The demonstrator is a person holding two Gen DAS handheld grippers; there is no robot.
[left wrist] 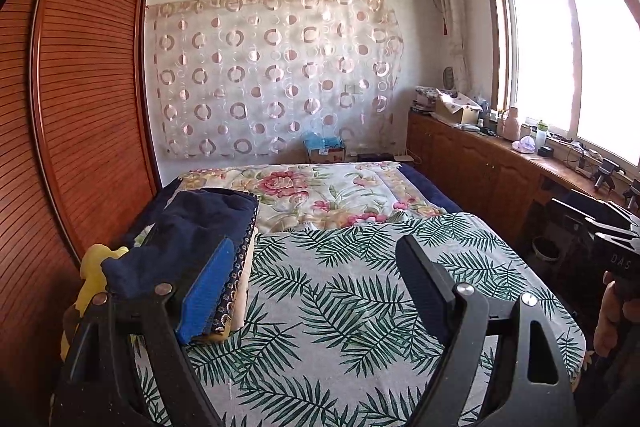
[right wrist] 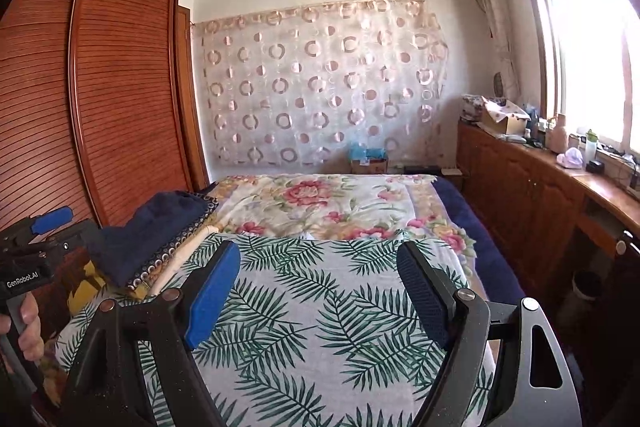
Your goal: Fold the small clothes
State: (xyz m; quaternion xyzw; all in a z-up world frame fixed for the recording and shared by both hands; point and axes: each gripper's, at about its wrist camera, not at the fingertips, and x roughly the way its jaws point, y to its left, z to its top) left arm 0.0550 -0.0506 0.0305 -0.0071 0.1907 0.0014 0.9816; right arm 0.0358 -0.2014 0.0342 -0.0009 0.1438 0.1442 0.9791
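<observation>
Both grippers hover above the palm-leaf sheet (left wrist: 360,307), the landmark for everything else on the bed. The left gripper (left wrist: 312,291) has its fingers spread wide with nothing between them; the right gripper (right wrist: 320,291) is likewise wide apart and carries nothing.

At the sheet's left edge sits a stack of small clothes (left wrist: 224,251): a navy garment (left wrist: 192,227) lies rumpled on top, a dark piece with a ring-patterned border (right wrist: 176,251) is under it, and a cream layer (right wrist: 188,251) is below that, with something yellow (left wrist: 94,275) showing further left. Beyond the sheet's far edge lies a floral quilt (left wrist: 320,195).

No garment is spread on the open middle of the sheet, so by my reading this is the gap between items: one piece is stacked and the next has not yet been picked up. Whether the navy piece on top is finished or waiting to be folded cannot be told from here.

The next move probably calls for reaching to the sheet's left edge, pinching a single layer without dragging the rest, and laying it flat on the middle of the sheet. The left gripper, with the pile just behind its left finger, looks better placed for that.
</observation>
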